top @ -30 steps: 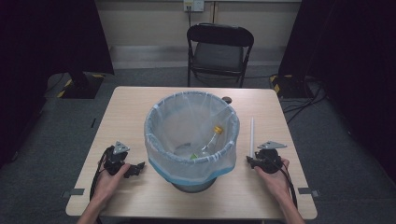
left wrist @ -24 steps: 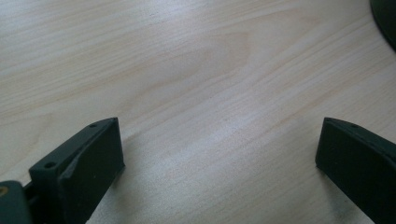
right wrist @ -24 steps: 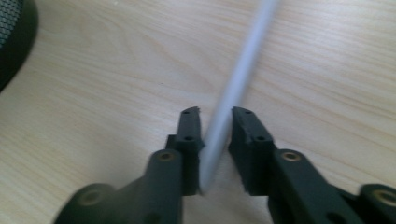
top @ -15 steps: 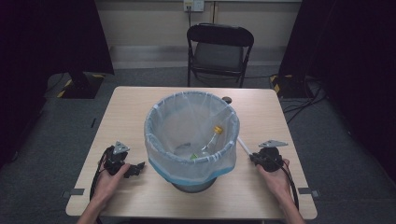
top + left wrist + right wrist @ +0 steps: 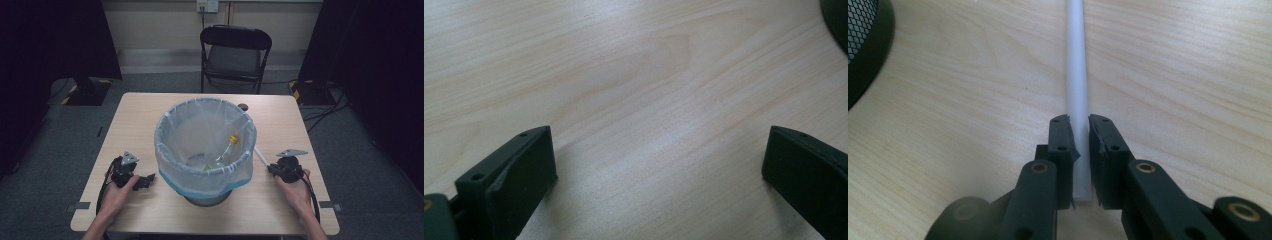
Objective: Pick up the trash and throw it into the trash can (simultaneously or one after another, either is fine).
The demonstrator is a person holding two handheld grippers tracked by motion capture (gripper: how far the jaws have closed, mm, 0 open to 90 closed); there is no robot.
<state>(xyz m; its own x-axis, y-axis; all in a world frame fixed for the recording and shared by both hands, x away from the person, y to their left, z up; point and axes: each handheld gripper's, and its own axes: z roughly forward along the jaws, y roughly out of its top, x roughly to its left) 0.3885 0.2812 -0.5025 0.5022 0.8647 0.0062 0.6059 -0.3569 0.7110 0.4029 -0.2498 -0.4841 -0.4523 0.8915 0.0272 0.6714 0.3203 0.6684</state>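
Note:
A wire-mesh bin (image 5: 210, 197) lined with a pale blue plastic bag (image 5: 167, 155) stands mid-table. Inside it lie a clear bottle with a yellow cap (image 5: 227, 147) and a small green scrap (image 5: 206, 167). Right of the bin, my right gripper (image 5: 272, 170) rests low on the table, shut on the near end of a thin white tube (image 5: 261, 156). In the right gripper view the tube (image 5: 1077, 75) runs straight away from the closed jaws of this gripper (image 5: 1080, 132). My left gripper (image 5: 147, 180) sits left of the bin, jaws wide open over bare wood (image 5: 659, 150).
The bin's dark mesh base (image 5: 863, 45) lies close to the left of the tube, and its edge (image 5: 836, 20) shows beyond the left gripper. A small dark disc (image 5: 243, 106) lies behind the bin. A black chair (image 5: 235, 55) stands past the table's far edge.
The right jaws have closed onto the white tube. The tube, which pointed straight away a second ago, now looks shorter and slants toward the bin. The left gripper has stayed put.

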